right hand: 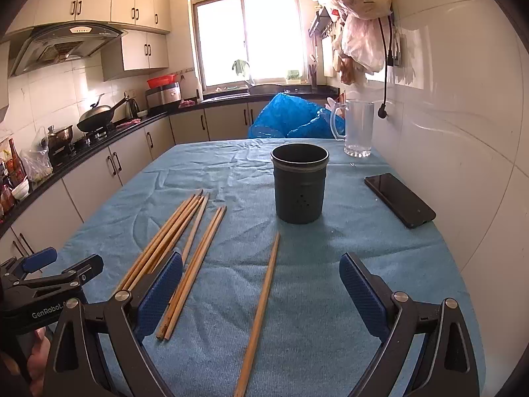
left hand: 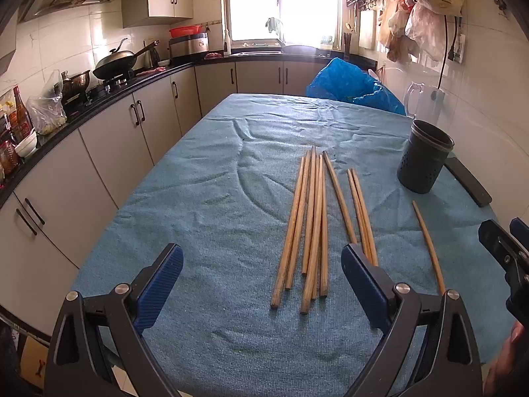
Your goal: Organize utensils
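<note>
Wooden chopsticks [left hand: 314, 221] lie loose on the blue cloth [left hand: 205, 218] at centre frame of the left wrist view; one single chopstick [right hand: 261, 307] lies apart, lower centre of the right wrist view, pointing toward the dark perforated holder [right hand: 299, 183] standing upright above it. I hold both the left gripper [left hand: 263, 284] and the right gripper [right hand: 261, 291] spread wide, empty. I judge the sticks light, stiff and prone to roll; I would pinch one across its width near mid-length, off the soft cloth.
</note>
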